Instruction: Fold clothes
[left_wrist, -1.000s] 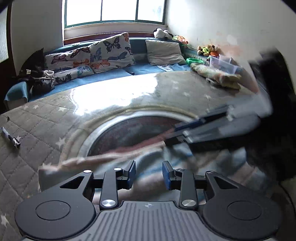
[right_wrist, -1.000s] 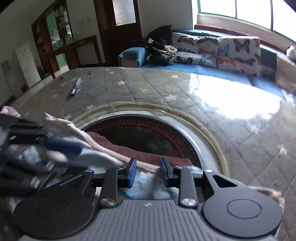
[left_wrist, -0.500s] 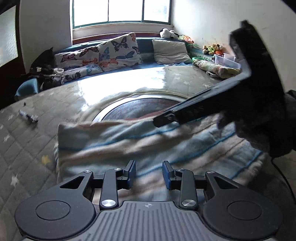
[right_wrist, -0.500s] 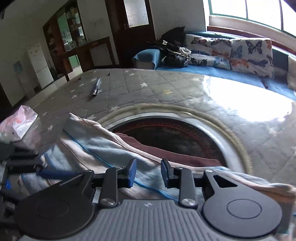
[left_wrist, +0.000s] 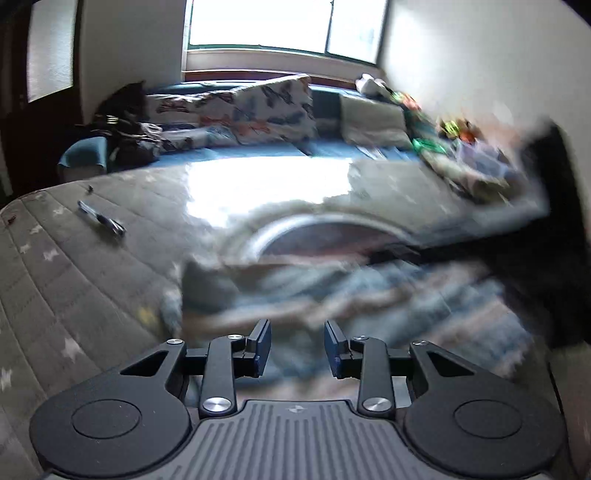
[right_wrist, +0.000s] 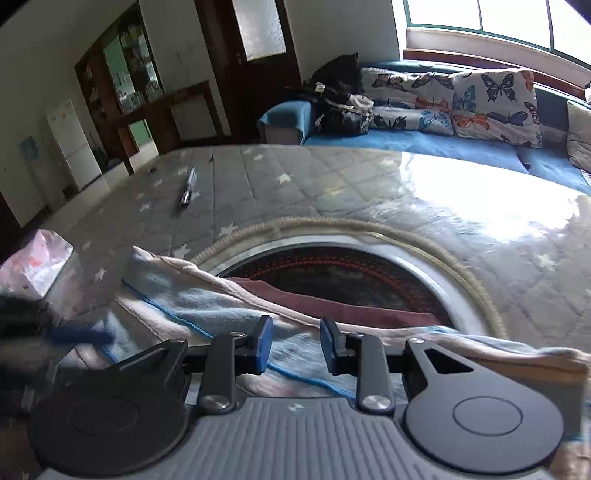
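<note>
The left gripper (left_wrist: 297, 347) and the right gripper (right_wrist: 295, 343) are both being held with their jaws partly spread above the striped garment (right_wrist: 207, 314), with nothing seen pinched between the pads. The garment is lying bunched on the quilted table cover (right_wrist: 295, 177), at the near edge, and its far hem is draped over the round dark inset (right_wrist: 343, 273) in the table's middle. The left view is being smeared by blur, so the cloth's layers there cannot be told apart. A poor fold is being risked, in all likelihood: if only the top layer is pinched, the lower layers would be dragged askew. The pen (right_wrist: 186, 190) is lying well apart and is not being threatened.
</note>
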